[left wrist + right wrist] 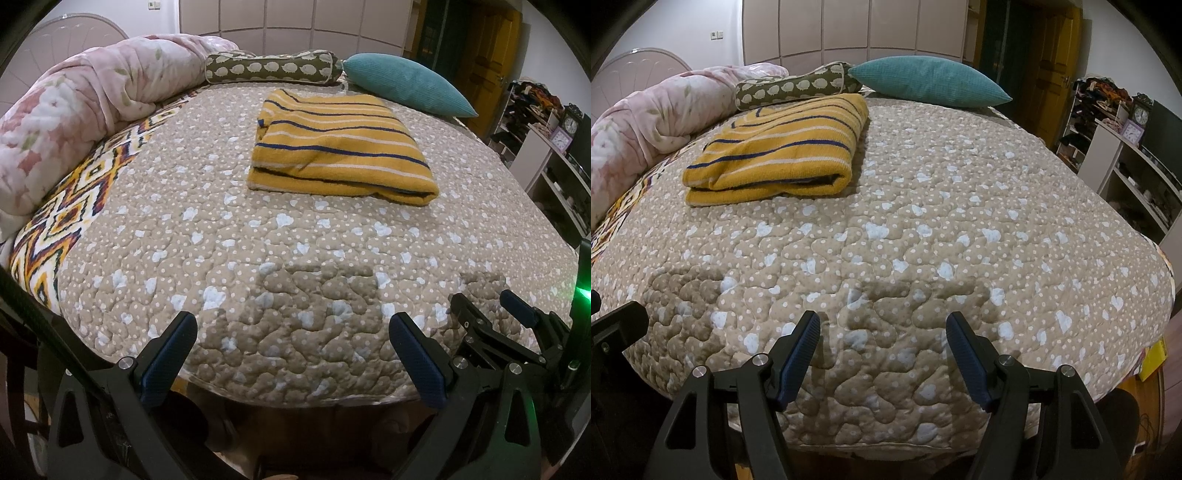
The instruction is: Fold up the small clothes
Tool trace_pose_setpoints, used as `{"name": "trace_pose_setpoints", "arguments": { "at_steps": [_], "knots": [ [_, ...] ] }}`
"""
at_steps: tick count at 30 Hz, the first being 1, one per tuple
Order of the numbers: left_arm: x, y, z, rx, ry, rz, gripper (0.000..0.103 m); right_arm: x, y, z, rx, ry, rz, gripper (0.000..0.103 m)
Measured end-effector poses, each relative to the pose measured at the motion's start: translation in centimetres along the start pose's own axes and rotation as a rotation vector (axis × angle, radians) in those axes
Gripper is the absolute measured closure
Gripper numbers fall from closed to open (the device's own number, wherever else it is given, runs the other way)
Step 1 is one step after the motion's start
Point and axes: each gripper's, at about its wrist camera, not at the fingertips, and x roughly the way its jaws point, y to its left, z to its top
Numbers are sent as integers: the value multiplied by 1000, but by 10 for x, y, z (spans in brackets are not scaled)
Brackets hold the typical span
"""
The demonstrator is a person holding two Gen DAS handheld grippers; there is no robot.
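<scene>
A yellow garment with navy and white stripes [340,147] lies folded in a thick rectangle on the far half of the bed; in the right wrist view it [779,151] sits at the far left. My left gripper [291,328] is open and empty over the bed's near edge, well short of the garment. My right gripper [882,325] is open and empty, also over the near edge; it shows at the right of the left wrist view [484,299].
The bed has a beige quilted cover with white dots and hearts [258,258]. A rolled pink floral duvet [74,110], a brown sheep-print bolster [273,68] and a teal pillow [406,85] line the far side. Shelves with clutter and clocks [1126,140] stand at the right.
</scene>
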Motion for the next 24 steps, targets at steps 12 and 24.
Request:
{"name": "trace_pose_setpoints", "arguments": {
  "at_steps": [12,24],
  "knots": [
    [-7,-1,1,3,-36,24,0,-2,0,0,1,-6,-5,27],
    [-7,-1,1,4,-35,24,0,-4,1,0,-3,-17,-9,27]
  ]
}}
